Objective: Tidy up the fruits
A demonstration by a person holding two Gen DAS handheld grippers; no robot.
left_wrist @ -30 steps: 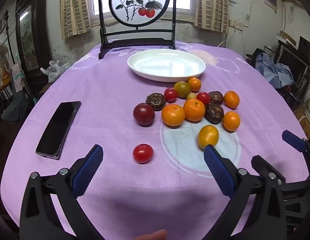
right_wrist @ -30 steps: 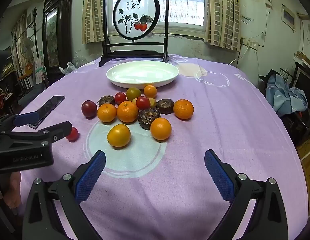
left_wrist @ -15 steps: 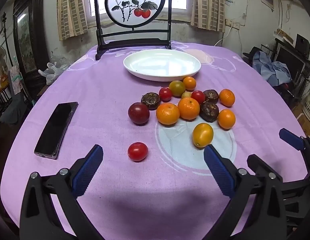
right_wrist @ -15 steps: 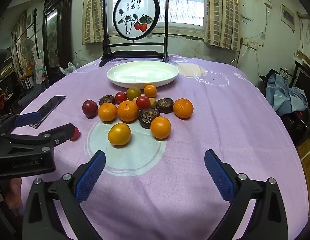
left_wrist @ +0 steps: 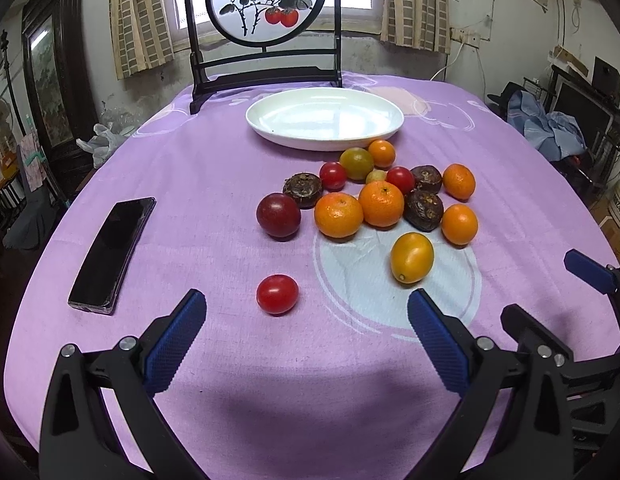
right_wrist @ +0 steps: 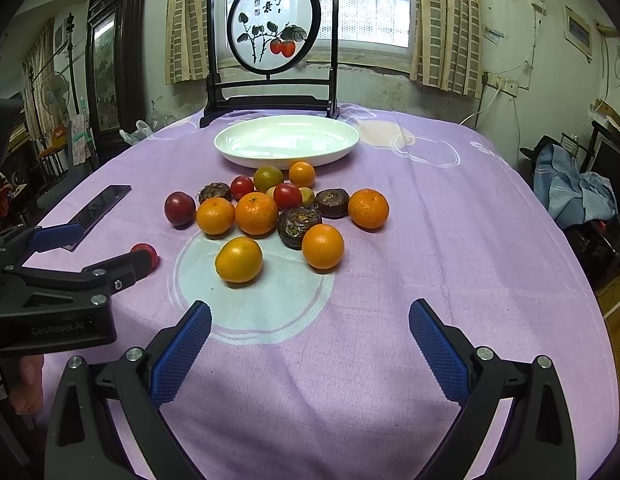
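Observation:
A pile of fruit lies on the purple tablecloth: several oranges (left_wrist: 338, 215), red tomatoes, a dark plum (left_wrist: 278, 215), brown wrinkled fruits (left_wrist: 302, 190) and a yellow-orange fruit (left_wrist: 412, 257). A lone red tomato (left_wrist: 277, 294) lies just ahead of my left gripper (left_wrist: 306, 320), which is open and empty. An empty white plate (left_wrist: 325, 118) stands behind the pile. My right gripper (right_wrist: 310, 330) is open and empty, in front of the yellow-orange fruit (right_wrist: 238, 259). The left gripper half hides the lone tomato (right_wrist: 144, 251) in the right wrist view.
A black phone (left_wrist: 113, 254) lies at the table's left. A framed round painting on a dark stand (left_wrist: 266, 20) stands behind the plate. The table edge drops off at left and right. Blue clothing (right_wrist: 571, 184) lies off the table at right.
The left gripper has shifted a little to the right and forward, so the fruit sits slightly further left in its view. The right gripper has barely moved.

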